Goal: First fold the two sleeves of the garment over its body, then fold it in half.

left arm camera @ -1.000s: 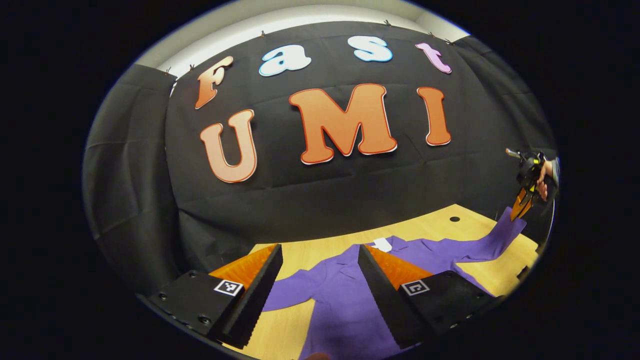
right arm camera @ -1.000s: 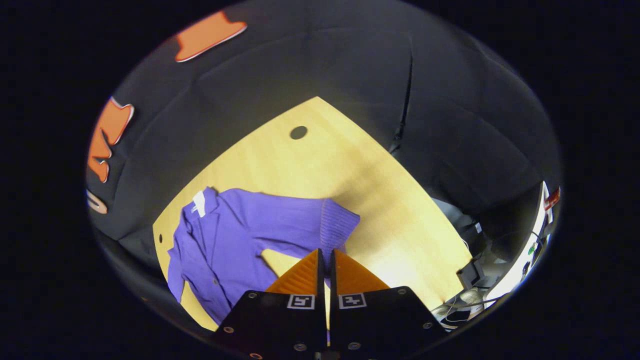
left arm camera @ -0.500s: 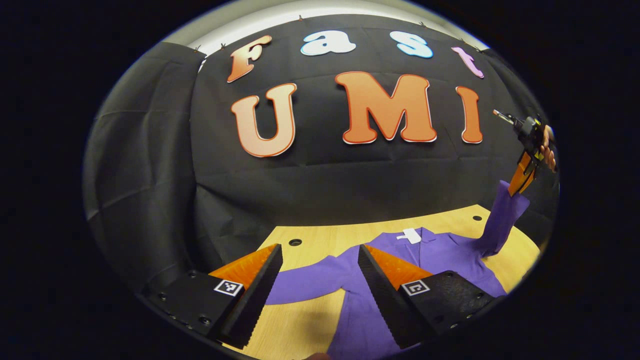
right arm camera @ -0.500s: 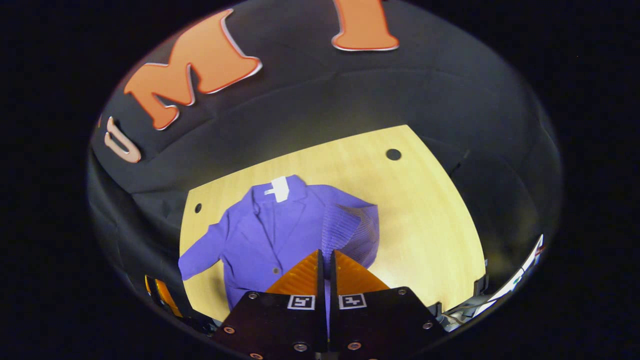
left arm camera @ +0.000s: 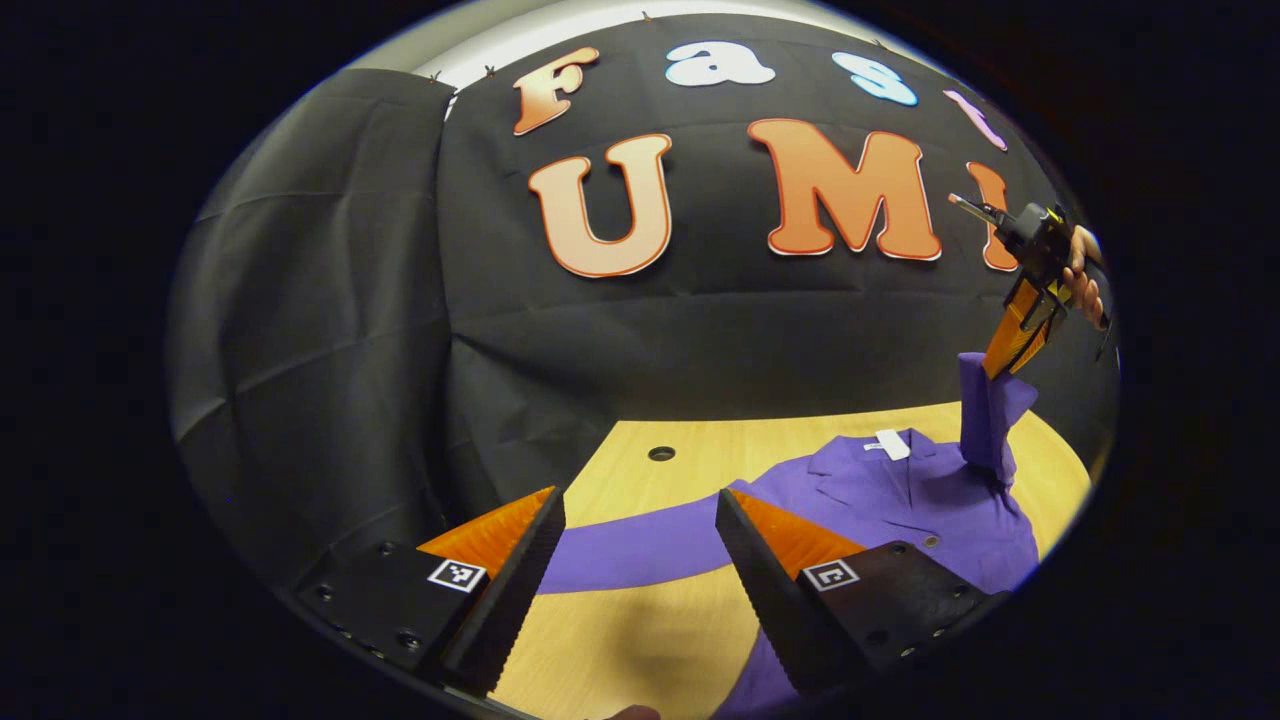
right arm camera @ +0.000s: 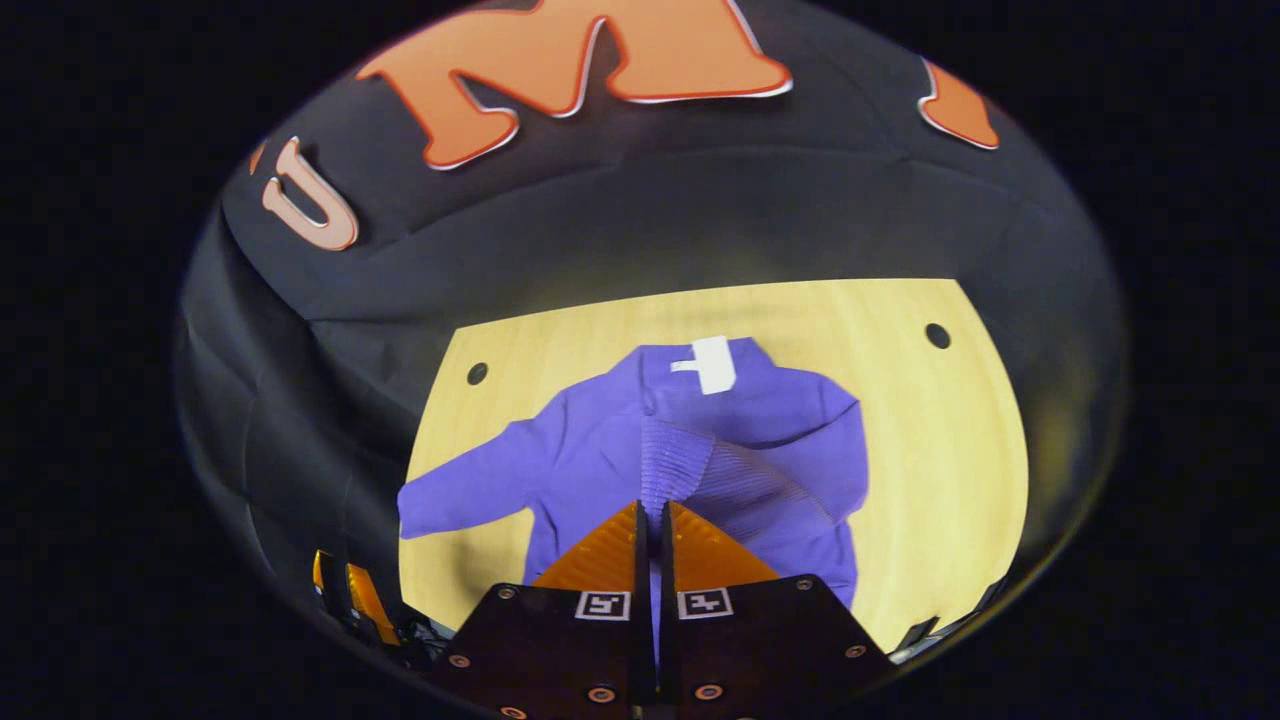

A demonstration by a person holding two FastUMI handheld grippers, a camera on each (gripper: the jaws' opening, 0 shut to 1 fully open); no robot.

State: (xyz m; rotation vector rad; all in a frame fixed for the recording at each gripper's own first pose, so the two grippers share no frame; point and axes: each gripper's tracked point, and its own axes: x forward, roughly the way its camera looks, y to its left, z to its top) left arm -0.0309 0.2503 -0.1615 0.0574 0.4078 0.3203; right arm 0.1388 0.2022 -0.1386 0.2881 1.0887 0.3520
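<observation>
Cuff of the right sleeve [right arm camera: 690, 470] is clamped in the right gripper [right arm camera: 650, 515] and held above the garment's body [right arm camera: 600, 460] on the table [right arm camera: 950, 450]; the left gripper [left arm camera: 640, 530], fingers apart, is pointed across the outstretched left sleeve [left arm camera: 640, 545], whose length runs crosswise.

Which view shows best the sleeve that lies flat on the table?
The left gripper view: the flat sleeve runs across between the left gripper's open fingers. The right gripper view shows it smaller, at the side, beyond the right gripper.
</observation>
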